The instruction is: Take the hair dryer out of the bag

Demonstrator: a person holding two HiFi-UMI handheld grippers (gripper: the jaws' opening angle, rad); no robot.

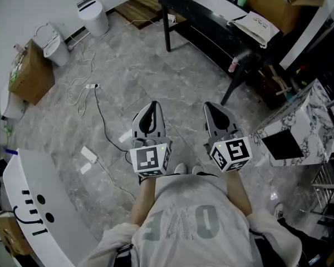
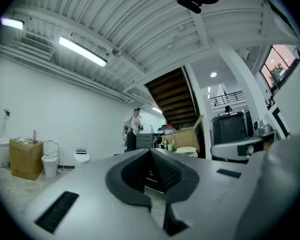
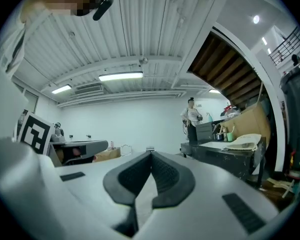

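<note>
Pointing level and side by side over the grey floor [image 1: 128,65], the left tool [image 1: 153,104] and the right tool [image 1: 210,105] are held in front of the person's chest. Both sets of jaws are pressed together, with nothing clamped between them. A cream cloth bag [image 1: 258,24] is seen lying flat on the black desk [image 1: 206,29] at the upper right of the head view, well apart from both tools and untouched. The hair dryer is not visible; whether it sits inside the bag cannot be told. An open cardboard box [image 1: 278,4] is seen just behind the bag. A second person [image 3: 192,118] is seen standing beyond the desk.
</note>
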